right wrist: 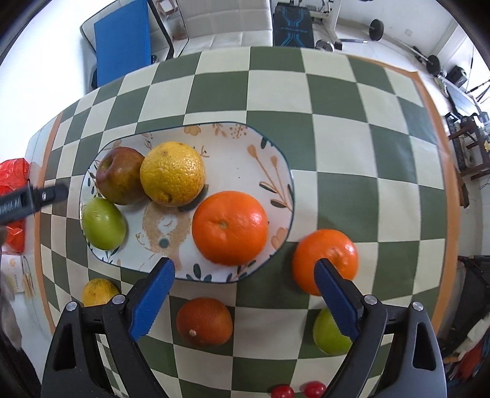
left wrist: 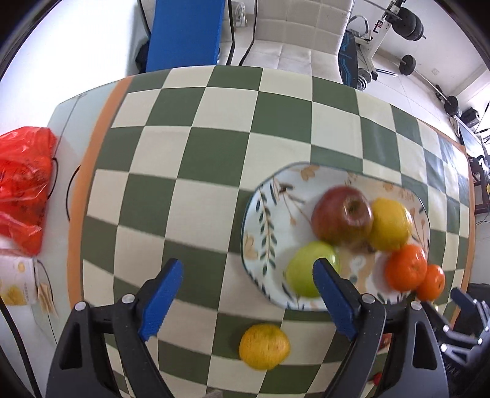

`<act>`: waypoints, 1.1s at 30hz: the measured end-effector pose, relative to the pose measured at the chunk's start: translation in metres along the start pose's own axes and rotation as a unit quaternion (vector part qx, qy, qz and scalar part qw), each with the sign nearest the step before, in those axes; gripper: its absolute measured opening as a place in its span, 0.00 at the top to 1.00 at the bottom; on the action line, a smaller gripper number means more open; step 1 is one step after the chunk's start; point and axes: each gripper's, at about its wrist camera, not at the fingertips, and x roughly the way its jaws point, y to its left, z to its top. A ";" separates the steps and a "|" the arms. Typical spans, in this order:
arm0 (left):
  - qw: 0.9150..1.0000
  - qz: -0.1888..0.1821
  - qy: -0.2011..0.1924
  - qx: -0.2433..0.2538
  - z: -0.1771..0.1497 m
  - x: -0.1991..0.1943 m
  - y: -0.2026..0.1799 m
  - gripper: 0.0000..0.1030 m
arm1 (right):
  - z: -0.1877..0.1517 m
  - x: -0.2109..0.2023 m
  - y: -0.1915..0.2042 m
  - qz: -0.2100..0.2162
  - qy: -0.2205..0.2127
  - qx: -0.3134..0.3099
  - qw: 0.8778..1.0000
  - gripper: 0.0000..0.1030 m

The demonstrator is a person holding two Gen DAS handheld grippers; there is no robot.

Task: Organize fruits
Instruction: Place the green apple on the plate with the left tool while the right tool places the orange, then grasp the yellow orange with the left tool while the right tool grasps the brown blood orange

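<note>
A green-and-cream checkered cloth (right wrist: 337,147) covers the counter, with gym weights (left wrist: 410,27) and a blue board (right wrist: 122,39) at the top of both frames. The oval plate (right wrist: 242,147), left of centre in the right wrist view, carries a red apple (right wrist: 121,176), a yellow orange (right wrist: 173,173), a green apple (right wrist: 104,223) and a bright orange (right wrist: 229,228). The right gripper (right wrist: 243,283) hovers with jaws spread wide and empty; a second orange (right wrist: 324,260) sits off the plate just behind the right-hand jaw, a darker orange (right wrist: 203,321) lies between the jaws. The left gripper (left wrist: 248,289) also gapes open, holding nothing, above a yellow citrus (left wrist: 264,346) at the lower centre of its frame.
</note>
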 end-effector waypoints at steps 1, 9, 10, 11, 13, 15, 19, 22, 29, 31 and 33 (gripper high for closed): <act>1.000 -0.001 -0.006 0.001 -0.008 -0.005 0.000 0.16 | -0.005 -0.004 0.003 -0.004 -0.005 -0.001 1.000 0.05; 0.999 0.002 -0.054 0.002 -0.065 -0.051 -0.007 0.16 | -0.040 -0.058 0.009 -0.014 -0.057 -0.005 0.998 0.05; 0.998 0.004 -0.060 0.004 -0.069 -0.057 -0.007 0.16 | -0.043 -0.061 0.010 -0.013 -0.059 -0.003 0.998 0.05; 0.998 0.005 -0.067 0.005 -0.075 -0.065 -0.007 0.16 | -0.047 -0.067 0.011 -0.009 -0.063 -0.001 0.998 0.05; 0.997 0.007 -0.079 0.011 -0.083 -0.078 -0.008 0.16 | -0.056 -0.078 0.012 -0.005 -0.071 -0.001 0.997 0.05; 0.995 0.014 -0.097 0.021 -0.091 -0.093 -0.010 0.16 | -0.068 -0.090 0.014 -0.003 -0.081 0.000 0.997 0.05; 0.992 0.016 -0.119 0.034 -0.106 -0.117 -0.012 0.16 | -0.087 -0.111 0.018 -0.001 -0.099 0.001 0.995 0.05; 0.990 0.016 -0.133 0.043 -0.117 -0.132 -0.015 0.16 | -0.100 -0.128 0.021 0.007 -0.109 0.001 0.994 0.05; 0.987 0.007 -0.154 0.045 -0.137 -0.158 -0.017 0.16 | -0.125 -0.166 0.025 0.016 -0.140 0.001 0.990 0.05; 0.987 0.004 -0.155 0.042 -0.138 -0.160 -0.017 0.16 | -0.129 -0.173 0.025 0.021 -0.144 0.003 0.989 0.05; 0.987 0.005 -0.158 0.038 -0.137 -0.160 -0.017 0.16 | -0.130 -0.178 0.025 0.027 -0.148 0.006 0.989 0.05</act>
